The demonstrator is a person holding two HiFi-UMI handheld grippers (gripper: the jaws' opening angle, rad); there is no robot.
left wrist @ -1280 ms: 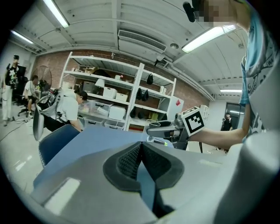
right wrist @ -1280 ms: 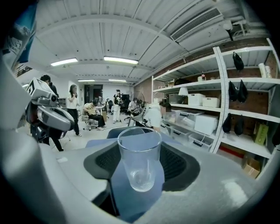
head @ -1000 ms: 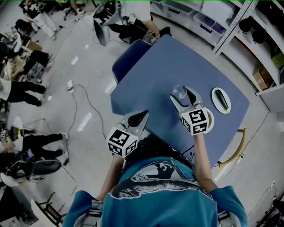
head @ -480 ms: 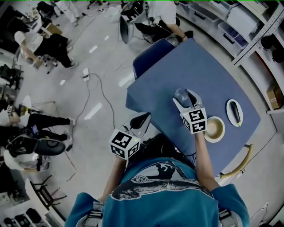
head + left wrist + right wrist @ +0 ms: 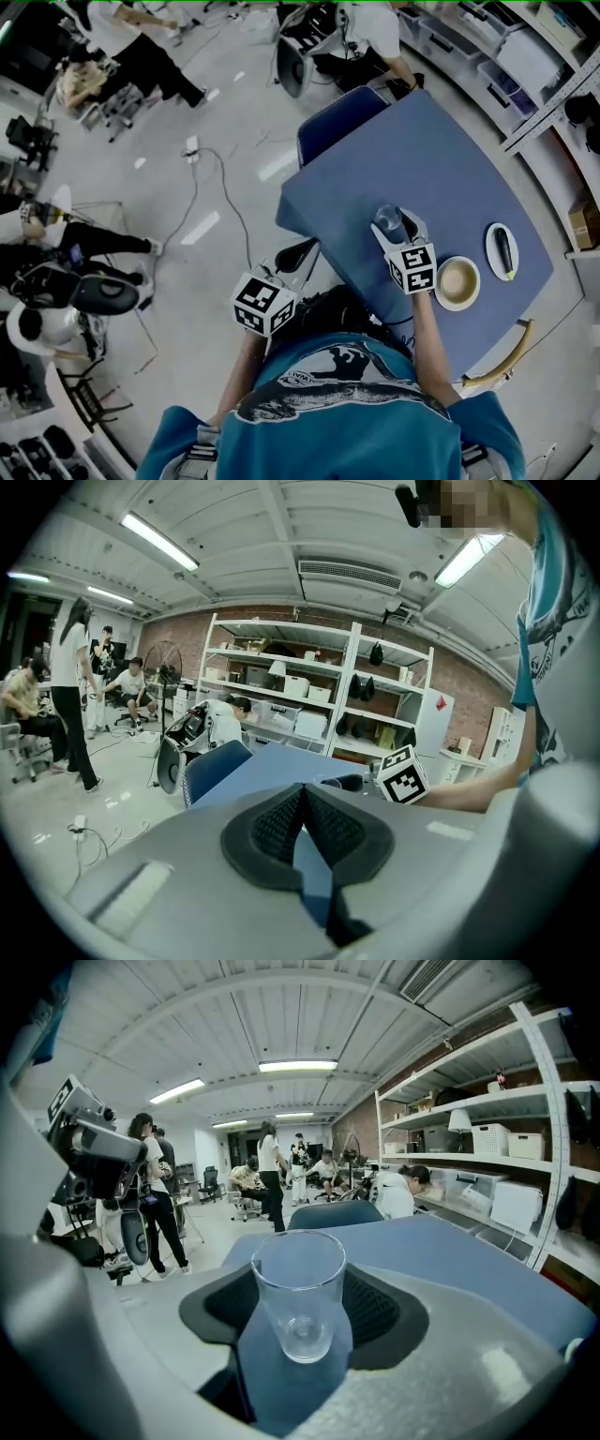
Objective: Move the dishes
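- Glass point(image 5: 298, 1297) stands upright btwn the jaws of the right gripper point(image 5: 396, 228). Pads are wide apart & press its sides. It is over the near-left part of the blue table point(image 5: 441, 159); can't tell if its base touches the top.
- Risk 1: smooth, tapered wall, so a tilt or jolt could let it slip thru or tip out.
- Risk 2: letting go too near the table's edge could send it to the floor.
- Risk 3: round dish point(image 5: 457, 281) lies just beside the right gripper; a sideways swing could knock it.
- Left gripper point(image 5: 302, 803) hangs off the table, jaws closed tip to tip, empty, so no backup.
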